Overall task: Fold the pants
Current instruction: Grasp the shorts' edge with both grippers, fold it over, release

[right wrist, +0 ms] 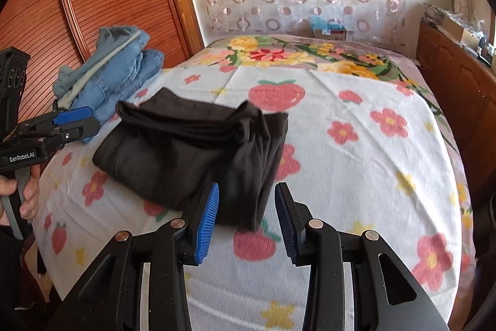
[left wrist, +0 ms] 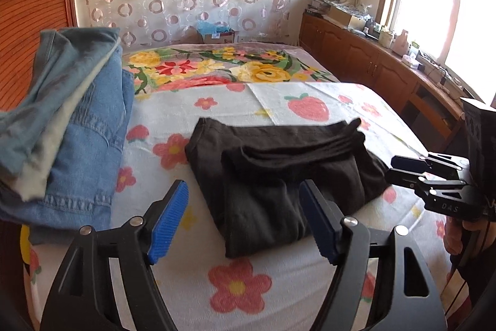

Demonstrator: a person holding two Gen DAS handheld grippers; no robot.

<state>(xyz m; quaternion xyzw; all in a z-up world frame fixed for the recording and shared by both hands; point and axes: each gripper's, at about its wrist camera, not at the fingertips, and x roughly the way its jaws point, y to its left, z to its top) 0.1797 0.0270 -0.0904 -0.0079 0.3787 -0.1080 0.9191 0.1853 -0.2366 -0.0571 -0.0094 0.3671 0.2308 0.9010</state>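
Here, on a bed (right wrist: pixel 356 145) spread with a strawberry-and-flower blanket, black pants (right wrist: pixel 192 148) lie folded into a compact bundle near its front edge, a heap of denim (right wrist: pixel 117 73) beside them. The left gripper (left wrist: pixel 245 219) hovers wide open and empty; the right gripper (right wrist: pixel 246 219) likewise grips nothing. Judged nearly done, the fold wants only loose edges squared and pressed flat.

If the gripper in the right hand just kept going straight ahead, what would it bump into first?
Probably the folded black pants: the right gripper, open, has their near corner just ahead between its blue pads. Its height above the flowered white bedspread is hard to judge, so it may skim over.
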